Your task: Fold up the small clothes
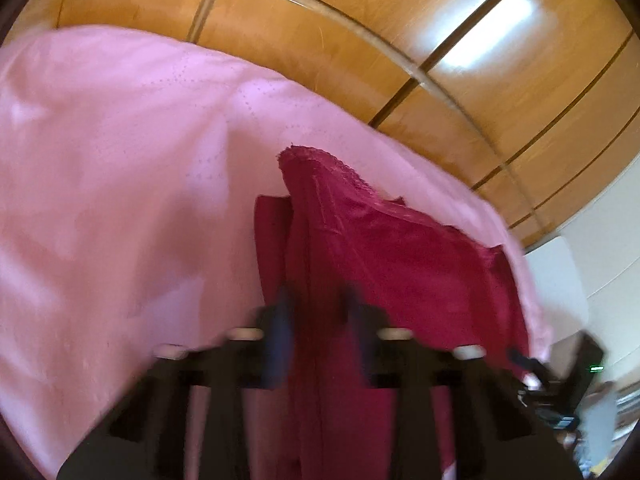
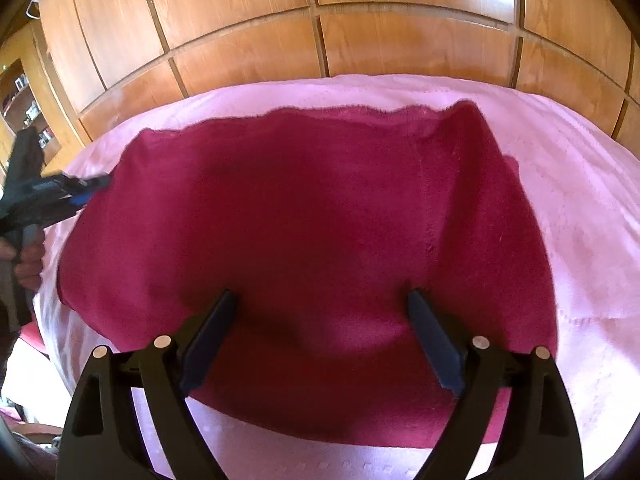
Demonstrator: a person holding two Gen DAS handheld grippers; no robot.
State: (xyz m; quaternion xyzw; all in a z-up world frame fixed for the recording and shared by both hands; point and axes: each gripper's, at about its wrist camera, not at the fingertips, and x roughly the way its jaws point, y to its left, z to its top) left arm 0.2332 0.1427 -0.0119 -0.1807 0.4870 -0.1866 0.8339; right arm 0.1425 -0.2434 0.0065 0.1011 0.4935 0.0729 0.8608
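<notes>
Here the fold looks just begun: the left gripper (image 1: 316,304) is clenched on a bunched edge of the crimson garment (image 2: 304,220), which lies spread on the pink bedsheet (image 2: 580,208), while the right gripper (image 2: 320,336) hangs released above the cloth's near edge, its fingers wide apart. Next, I judge, the left should carry its edge across the garment, the right pinning or pinching the near hem.

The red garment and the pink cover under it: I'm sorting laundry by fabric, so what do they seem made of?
Red garment: looks like a soft matte knit, probably cotton-type, with a lacy scalloped trim along one edge. Pink cover: smooth woven cloth with a faint sheen and stitched dotted lines, perhaps quilted cotton or a blend.
</notes>
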